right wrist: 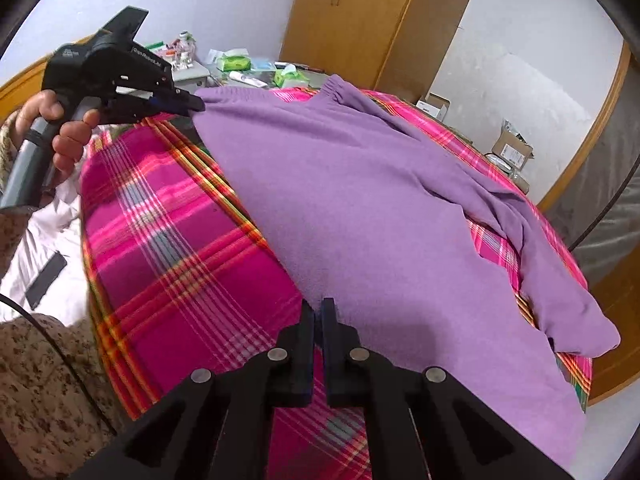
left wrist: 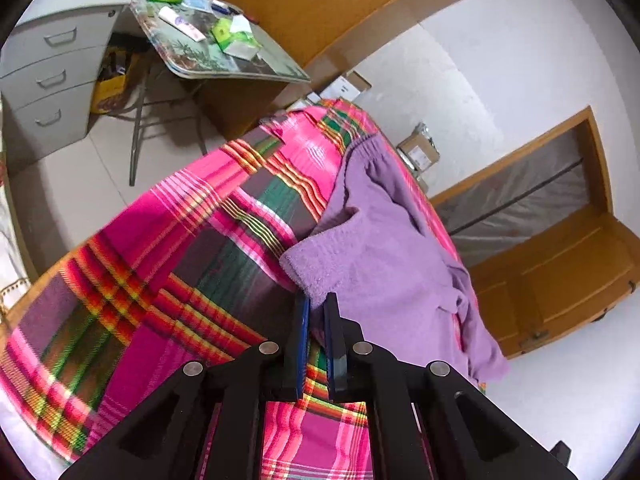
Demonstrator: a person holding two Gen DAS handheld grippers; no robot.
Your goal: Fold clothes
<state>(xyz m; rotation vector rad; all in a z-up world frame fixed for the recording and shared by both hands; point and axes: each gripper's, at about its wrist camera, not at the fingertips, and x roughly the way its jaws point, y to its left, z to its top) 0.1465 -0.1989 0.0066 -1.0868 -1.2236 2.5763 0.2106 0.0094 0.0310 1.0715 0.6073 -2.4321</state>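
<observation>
A purple fleece garment (left wrist: pixel 384 240) (right wrist: pixel 360 200) lies spread on a bed covered by a pink plaid blanket (left wrist: pixel 168 248) (right wrist: pixel 168 248). Its elastic waistband (right wrist: pixel 340 84) is at the far end. My left gripper (left wrist: pixel 316 304) is shut on a near corner of the garment, lifting it slightly. In the right wrist view a hand (right wrist: pixel 64 128) holds that left gripper (right wrist: pixel 196 105), which pinches the far left corner. My right gripper (right wrist: pixel 319 308) is shut on the garment's near edge, its fingers almost together. A sleeve or leg (right wrist: pixel 560 280) trails off to the right.
Beyond the bed stand a cluttered folding table (left wrist: pixel 224 60) with green tissue packs, a grey drawer cabinet (left wrist: pixel 52 80) and a wooden wardrobe (right wrist: pixel 360 20). Cardboard boxes (right wrist: pixel 512 148) sit on the floor by the wall. A dark flat object (right wrist: pixel 46 276) lies on white bedding at left.
</observation>
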